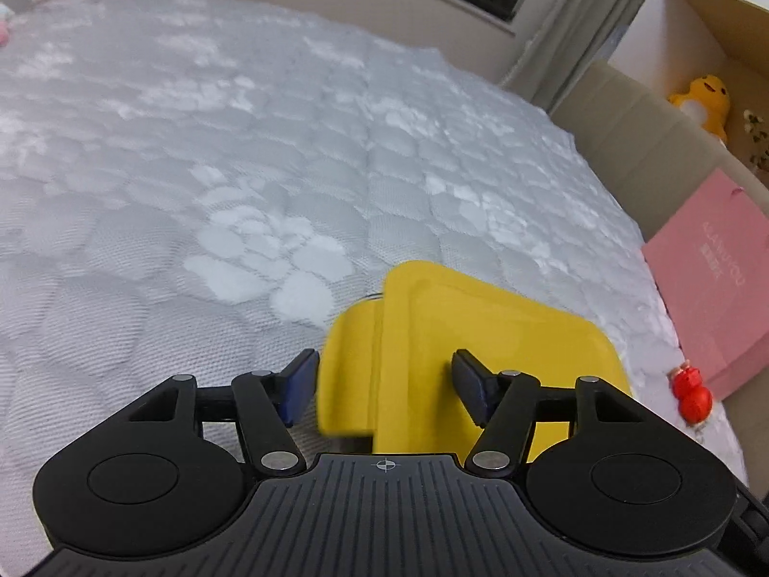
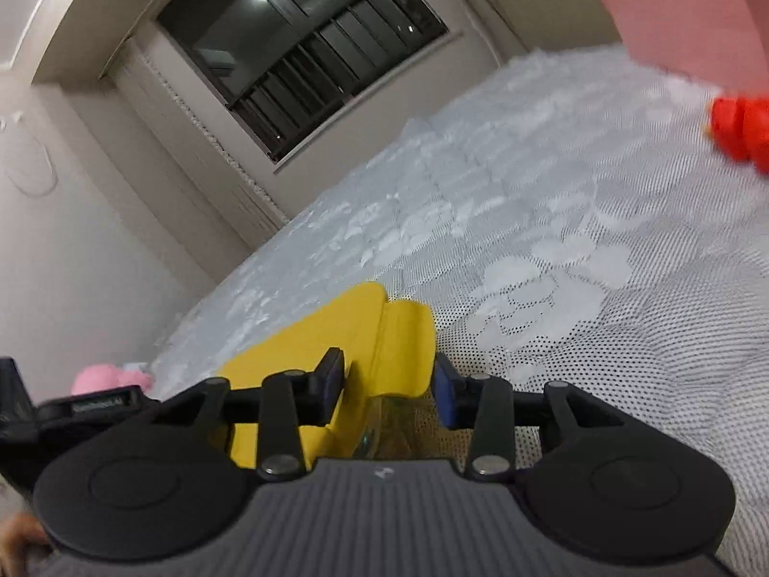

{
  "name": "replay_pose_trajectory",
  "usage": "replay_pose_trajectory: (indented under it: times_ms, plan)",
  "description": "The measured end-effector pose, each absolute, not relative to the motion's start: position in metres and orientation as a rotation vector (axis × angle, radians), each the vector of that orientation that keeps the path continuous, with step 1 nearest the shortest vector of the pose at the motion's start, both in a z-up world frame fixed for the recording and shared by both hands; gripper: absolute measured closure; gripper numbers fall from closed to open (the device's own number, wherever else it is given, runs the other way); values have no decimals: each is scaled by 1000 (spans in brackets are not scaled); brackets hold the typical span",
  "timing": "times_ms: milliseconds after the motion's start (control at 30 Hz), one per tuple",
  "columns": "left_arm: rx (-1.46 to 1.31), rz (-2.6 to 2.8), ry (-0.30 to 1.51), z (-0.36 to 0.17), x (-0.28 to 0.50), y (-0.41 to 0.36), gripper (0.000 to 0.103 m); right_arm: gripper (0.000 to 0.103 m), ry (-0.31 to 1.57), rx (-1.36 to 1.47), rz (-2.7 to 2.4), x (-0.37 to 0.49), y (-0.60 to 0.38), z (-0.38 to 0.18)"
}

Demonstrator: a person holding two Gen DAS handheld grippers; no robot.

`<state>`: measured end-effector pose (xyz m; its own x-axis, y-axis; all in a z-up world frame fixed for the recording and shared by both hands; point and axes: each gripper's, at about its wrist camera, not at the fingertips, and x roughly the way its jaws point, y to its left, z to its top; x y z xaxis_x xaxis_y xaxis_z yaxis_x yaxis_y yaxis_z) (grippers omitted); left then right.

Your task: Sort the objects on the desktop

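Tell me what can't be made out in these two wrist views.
- Yellow box: near side hidden by the left gripper, left wrist view.
- Red toy: blurred, cut by the right edge, right wrist view.
- Pink bag lettering: too blurred to read.

A grey-white quilted mattress (image 1: 240, 144) carries everything. A yellow lidded box (image 1: 480, 336) lies on it between the left jaws. A red toy (image 1: 692, 392) sits right of them.

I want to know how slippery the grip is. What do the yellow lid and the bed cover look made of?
Yellow lid: probably hard plastic, glossy, with soft reflections and moulded rounded edges. Bed cover: woven mesh fabric, matte, quilted.
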<state>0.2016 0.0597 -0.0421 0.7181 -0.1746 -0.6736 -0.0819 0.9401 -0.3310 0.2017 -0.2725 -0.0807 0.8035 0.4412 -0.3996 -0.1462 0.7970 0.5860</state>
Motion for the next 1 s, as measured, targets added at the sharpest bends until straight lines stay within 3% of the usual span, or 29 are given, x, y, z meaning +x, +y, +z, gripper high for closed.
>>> replay_pose_trajectory:
  times_ms: [100,167,567,733,833,933,1000]
  plan:
    - [-340,-26,749,-46,199,61,28,56,505,493,310,200,-258,-76]
    - [-403,-50,779,-47,200,67,34,54,504,470,307,204,-253,-73]
    - [-427,-36,778,-51,187,63,26,52,575,503,372,212,-264,-74]
    - [-451,-48,765,-57,209,64,25,40,532,422,339,201,-240,-73]
    - [-468,-22,751,-51,202,74,26,39,526,383,392,198,-236,-69]
    - [-535,4,710,-40,180,95,12,39,511,393,385,194,-249,-61]
    - [-581,29,680,-34,164,108,9,37,458,465,341,189,-264,-58]
